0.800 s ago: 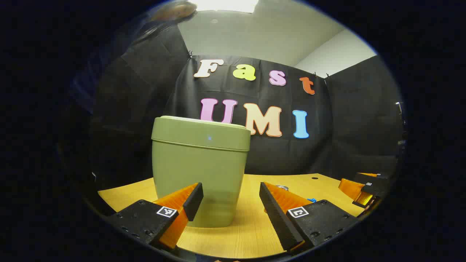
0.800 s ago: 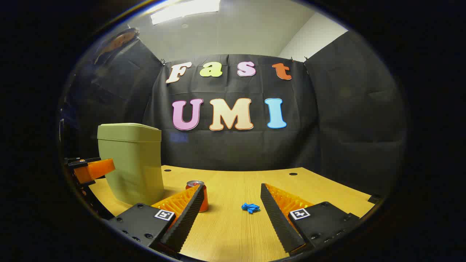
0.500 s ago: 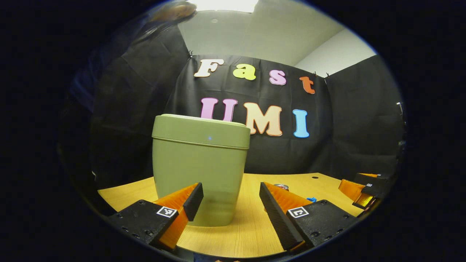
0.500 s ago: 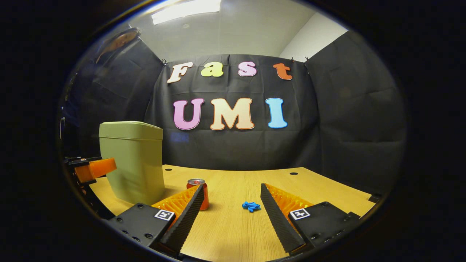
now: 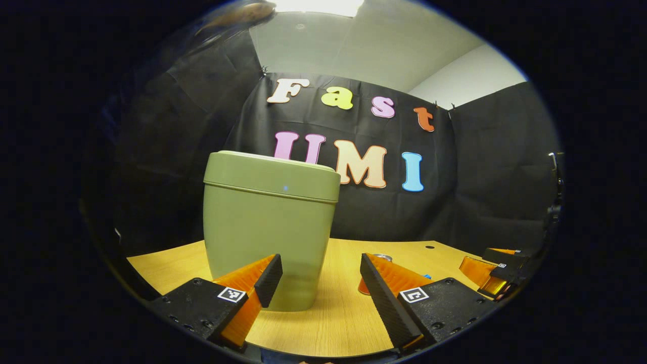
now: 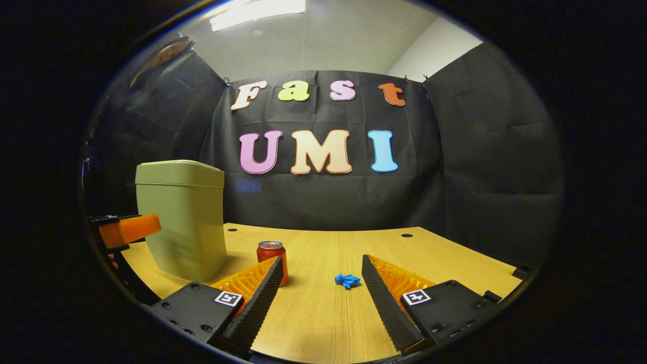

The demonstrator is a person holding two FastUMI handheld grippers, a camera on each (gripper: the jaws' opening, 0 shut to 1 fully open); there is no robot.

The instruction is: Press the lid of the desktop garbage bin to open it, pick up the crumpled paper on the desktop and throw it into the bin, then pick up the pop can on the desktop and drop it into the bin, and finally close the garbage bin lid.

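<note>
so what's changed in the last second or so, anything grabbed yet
Nothing grabbed. Both grippers have risen slightly: the garbage bin shows more of its lid top, and the pop can stands clearer of the right gripper. The left gripper stays open before the closed bin; the crumpled paper lies untouched.

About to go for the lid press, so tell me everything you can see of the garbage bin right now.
The garbage bin is a matte olive-green tub, plastic by the look, with rounded corners and walls tapering slightly toward the base. Its lid is down, sitting flush as a wider band around the top, with a small bluish dot on the front edge. It stands upright on the wooden desktop, at the left side in the right gripper view. Nothing touches it; the left tool is open just before it.
</note>
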